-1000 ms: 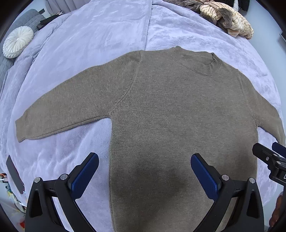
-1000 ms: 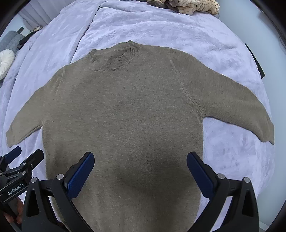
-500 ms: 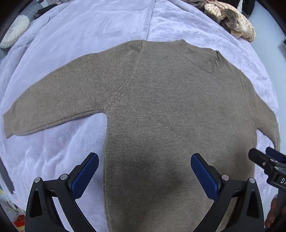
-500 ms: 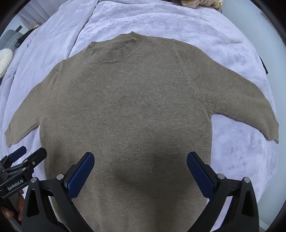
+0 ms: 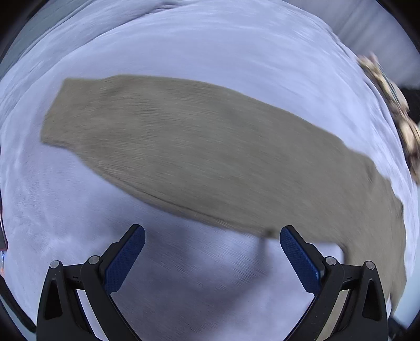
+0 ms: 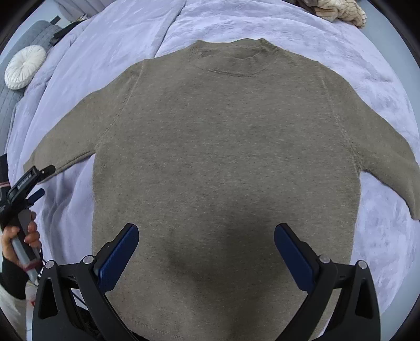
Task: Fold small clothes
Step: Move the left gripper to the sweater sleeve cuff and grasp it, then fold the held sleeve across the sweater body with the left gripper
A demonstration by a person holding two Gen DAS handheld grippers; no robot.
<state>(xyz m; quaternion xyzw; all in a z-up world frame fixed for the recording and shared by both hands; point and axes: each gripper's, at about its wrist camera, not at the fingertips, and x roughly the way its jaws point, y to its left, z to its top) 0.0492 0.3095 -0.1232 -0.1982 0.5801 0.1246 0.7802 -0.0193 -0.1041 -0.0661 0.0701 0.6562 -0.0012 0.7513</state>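
- Lavender plush blanket [image 6: 328, 47] covers the bed and forms the work surface in both views
- Olive-brown knitted sweater [image 6: 225, 147] lies flat on the blanket, neckline toward the far side, both sleeves spread outward
- Right gripper [image 6: 206, 251] hovers over the lower body of the sweater; its blue-padded fingers [image 6: 118, 258] are spread wide and grasp nothing
- Left gripper [image 5: 212, 255] hangs above bare blanket [image 5: 183, 47] just short of the sweater's left sleeve [image 5: 183, 147], which crosses the view diagonally; the fingers are parted and empty, and the frame is motion-blurred
- Left gripper appears again at the left edge of the right wrist view [image 6: 26, 183], near the cuff of the left sleeve [image 6: 65, 147], held by the person's hand [image 6: 23, 236]
- White round cushion [image 6: 25, 67] rests on a grey surface at far left
- Pile of beige and cream knitwear [image 6: 338, 10] sits at the far edge of the bed, apart from the sweater
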